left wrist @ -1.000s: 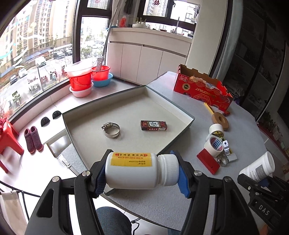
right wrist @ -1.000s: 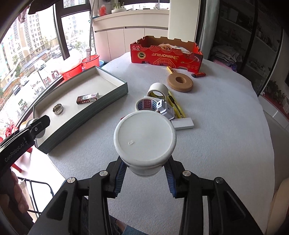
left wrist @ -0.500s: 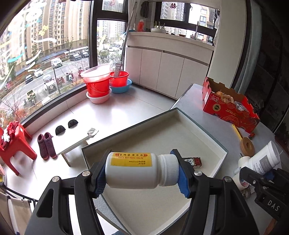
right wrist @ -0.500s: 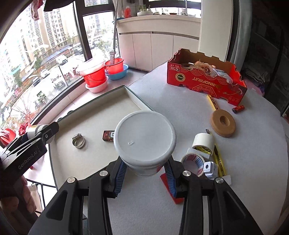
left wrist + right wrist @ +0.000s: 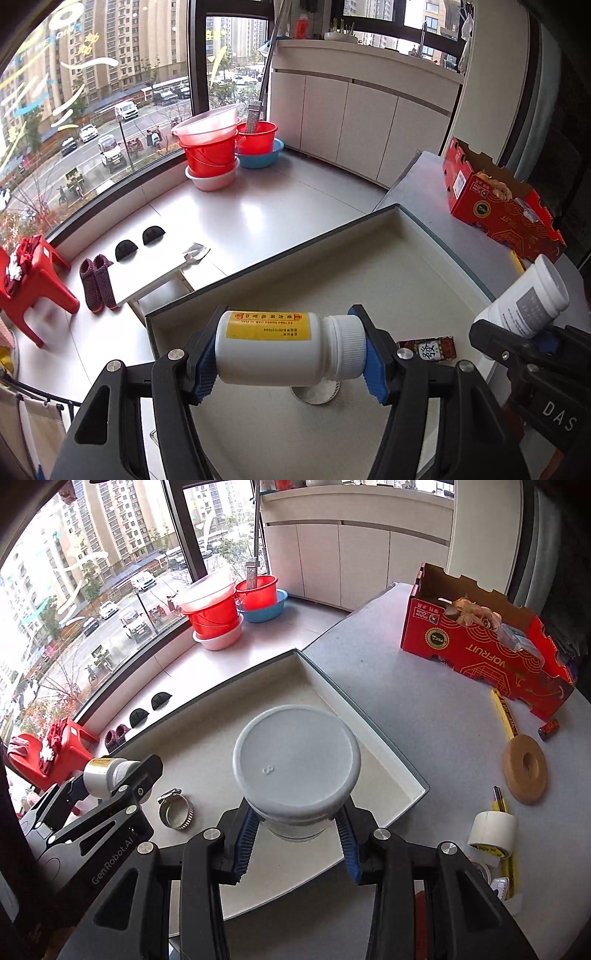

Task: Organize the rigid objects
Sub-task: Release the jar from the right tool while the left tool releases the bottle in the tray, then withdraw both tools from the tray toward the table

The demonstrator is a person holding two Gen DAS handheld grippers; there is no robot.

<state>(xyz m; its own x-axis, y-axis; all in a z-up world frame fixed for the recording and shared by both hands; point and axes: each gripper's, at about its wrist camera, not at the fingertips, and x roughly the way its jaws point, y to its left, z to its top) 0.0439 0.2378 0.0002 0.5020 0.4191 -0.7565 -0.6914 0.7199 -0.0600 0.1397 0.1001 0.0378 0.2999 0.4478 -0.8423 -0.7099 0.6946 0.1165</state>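
Two white plastic bottles are now hanging over the shallow grey tray (image 5: 388, 753), carried there from above the grey worktop (image 5: 424, 701): the left claw (image 5: 290, 349) is clamping the yellow-labelled bottle (image 5: 273, 347) end to end, the right claw (image 5: 297, 834) is gripping the wide-lidded jar (image 5: 295, 760). Setting down looks imminent.

Yellow-labelled bottle (image 5: 280, 347) in left claw (image 5: 290, 356)
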